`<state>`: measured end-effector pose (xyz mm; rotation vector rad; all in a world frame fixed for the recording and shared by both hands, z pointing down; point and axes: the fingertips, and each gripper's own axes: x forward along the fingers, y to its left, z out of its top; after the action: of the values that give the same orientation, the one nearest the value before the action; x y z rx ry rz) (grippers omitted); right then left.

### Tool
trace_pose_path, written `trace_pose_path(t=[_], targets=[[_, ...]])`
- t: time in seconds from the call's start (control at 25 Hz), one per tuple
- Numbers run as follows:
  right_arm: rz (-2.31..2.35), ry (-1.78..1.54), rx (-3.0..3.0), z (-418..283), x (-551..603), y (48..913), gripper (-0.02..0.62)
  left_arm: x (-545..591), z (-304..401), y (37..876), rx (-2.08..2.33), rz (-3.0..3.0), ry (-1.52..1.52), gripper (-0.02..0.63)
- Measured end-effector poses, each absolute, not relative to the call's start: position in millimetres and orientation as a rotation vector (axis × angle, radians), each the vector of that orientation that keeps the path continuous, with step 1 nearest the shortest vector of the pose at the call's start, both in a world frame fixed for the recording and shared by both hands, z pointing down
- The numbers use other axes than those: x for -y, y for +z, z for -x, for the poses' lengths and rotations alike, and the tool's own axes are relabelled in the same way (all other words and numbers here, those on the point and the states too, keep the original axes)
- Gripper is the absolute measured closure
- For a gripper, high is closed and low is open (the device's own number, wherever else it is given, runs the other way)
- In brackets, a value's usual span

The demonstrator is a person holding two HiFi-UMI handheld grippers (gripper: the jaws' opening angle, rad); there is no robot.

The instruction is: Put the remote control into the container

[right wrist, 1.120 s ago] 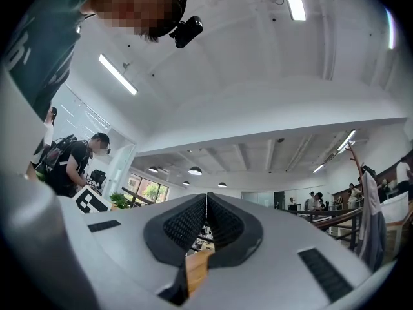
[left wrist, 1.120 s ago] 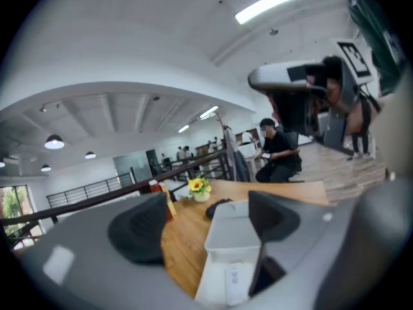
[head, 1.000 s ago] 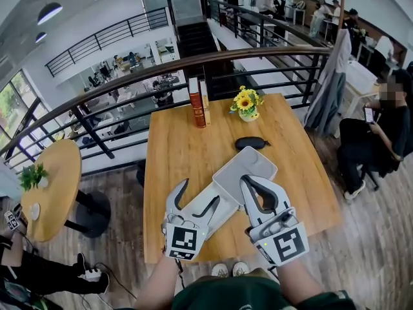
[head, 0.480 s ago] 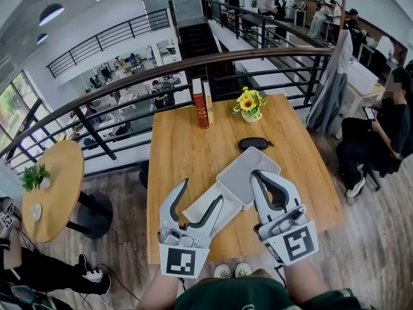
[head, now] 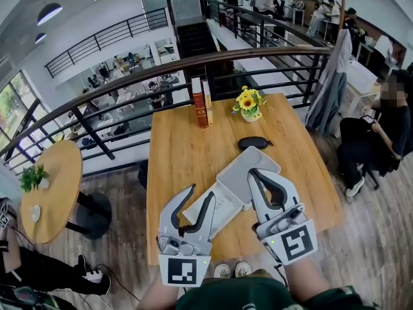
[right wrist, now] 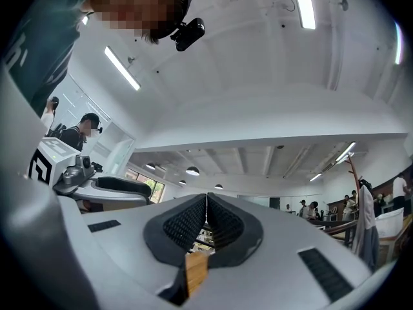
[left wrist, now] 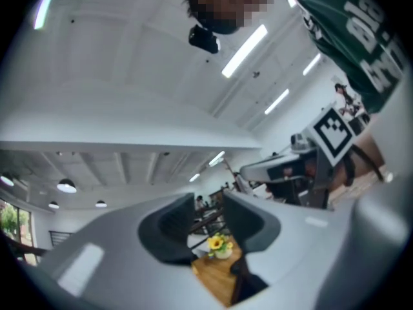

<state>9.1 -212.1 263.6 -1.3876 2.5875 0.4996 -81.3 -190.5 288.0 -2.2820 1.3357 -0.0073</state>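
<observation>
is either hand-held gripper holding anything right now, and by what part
Nothing is held. The left hand-held gripper has just been closing its jaws, with a gap and nothing between them. The right hand-held gripper has its jaws shut together, empty.

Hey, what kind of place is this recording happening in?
Probably an open-plan office or co-working space, seen from a mezzanine: a curved metal railing overlooks desks with people on the floor below, and a wooden table carries books and a pot of sunflowers.

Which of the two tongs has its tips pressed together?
The right tongs: their tips meet, with nothing held. The left tongs have just been closing but show a gap at the tips, with nothing between.
</observation>
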Motion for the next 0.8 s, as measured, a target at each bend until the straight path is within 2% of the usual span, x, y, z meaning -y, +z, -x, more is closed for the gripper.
trace_pose_path(t=[0.52,0.8], targets=[[1.334,0.516,-2.627,5,213,261,0.577,195,95,278,-1.383,2.273,0.045,0.604],[1.284,0.525,-2.651,11,212,263,0.577,191,97,273,-1.385,2.256,0.082,0.607]])
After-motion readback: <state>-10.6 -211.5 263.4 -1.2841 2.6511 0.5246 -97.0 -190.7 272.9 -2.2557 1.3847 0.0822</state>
